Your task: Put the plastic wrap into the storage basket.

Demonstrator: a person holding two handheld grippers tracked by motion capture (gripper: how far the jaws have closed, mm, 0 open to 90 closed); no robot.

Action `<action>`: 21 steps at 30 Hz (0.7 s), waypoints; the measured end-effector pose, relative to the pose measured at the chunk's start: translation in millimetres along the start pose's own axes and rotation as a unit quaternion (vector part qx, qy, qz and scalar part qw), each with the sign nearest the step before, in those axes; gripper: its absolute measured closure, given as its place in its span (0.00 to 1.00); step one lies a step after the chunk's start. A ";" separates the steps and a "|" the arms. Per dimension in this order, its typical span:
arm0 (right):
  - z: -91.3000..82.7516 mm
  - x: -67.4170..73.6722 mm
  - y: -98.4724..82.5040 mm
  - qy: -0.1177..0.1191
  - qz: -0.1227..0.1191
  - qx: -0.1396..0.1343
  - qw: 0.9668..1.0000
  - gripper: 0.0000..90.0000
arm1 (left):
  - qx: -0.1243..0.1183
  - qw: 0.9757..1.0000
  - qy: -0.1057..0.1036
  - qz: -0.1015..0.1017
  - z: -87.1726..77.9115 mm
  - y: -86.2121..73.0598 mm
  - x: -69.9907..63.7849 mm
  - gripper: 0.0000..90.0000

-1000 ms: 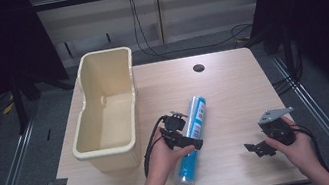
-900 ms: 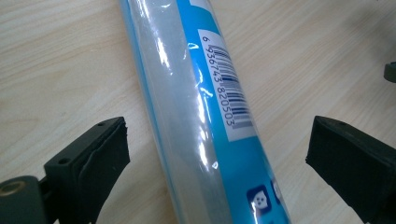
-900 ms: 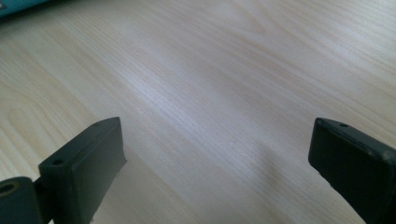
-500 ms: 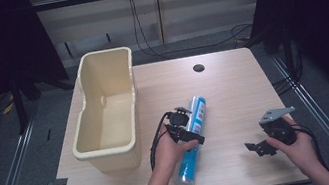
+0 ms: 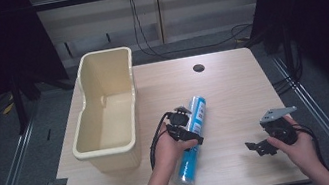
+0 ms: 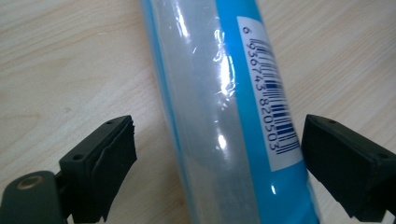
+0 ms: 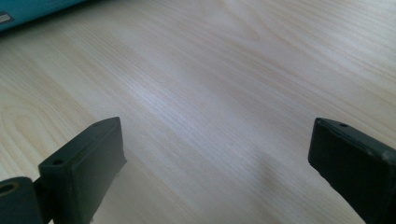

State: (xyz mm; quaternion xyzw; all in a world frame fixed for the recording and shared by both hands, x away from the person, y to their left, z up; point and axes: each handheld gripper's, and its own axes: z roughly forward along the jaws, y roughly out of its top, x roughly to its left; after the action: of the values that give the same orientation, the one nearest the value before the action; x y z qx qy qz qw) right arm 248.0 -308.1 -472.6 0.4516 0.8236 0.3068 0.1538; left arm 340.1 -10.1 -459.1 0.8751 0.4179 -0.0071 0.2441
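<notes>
Grab step imo: left gripper (image 6: 217,154) straddles the tube (image 6: 219,102) lying on the table, jaws just closing in, right one near touching, no squeeze yet. Next: clamp, lift. Right gripper (image 7: 217,158) apart, idle.

Lab recording bay: wooden worktop (image 5: 232,86) ringed by black curtains (image 5: 320,5), floor rails (image 5: 9,174) beside worktop, cables (image 5: 142,30) behind worktop.

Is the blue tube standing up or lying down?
Lying down: the blue tube rests lengthwise on the table, between the left gripper's jaws.
</notes>
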 end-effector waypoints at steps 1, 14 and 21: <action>0.0 0.0 0.0 0.000 0.000 0.000 1.000 0.04 | 0.001 1.000 0.000 -0.001 0.5 -0.1 0.8 0.12; -0.7 -1.0 0.4 0.000 -0.001 0.001 1.000 0.04 | 0.008 0.999 -0.019 -0.027 7.6 -1.4 1.7 0.20; -1.1 -1.7 0.1 0.000 -0.001 -0.002 1.000 0.04 | 0.021 0.999 -0.016 -0.042 8.0 -0.7 0.4 0.24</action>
State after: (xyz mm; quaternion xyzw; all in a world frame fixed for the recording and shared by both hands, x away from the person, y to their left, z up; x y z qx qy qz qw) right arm 248.4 -309.9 -471.8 0.4508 0.8231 0.3088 0.1549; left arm 341.4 -12.9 -466.6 0.8614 0.4500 -0.0401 0.2321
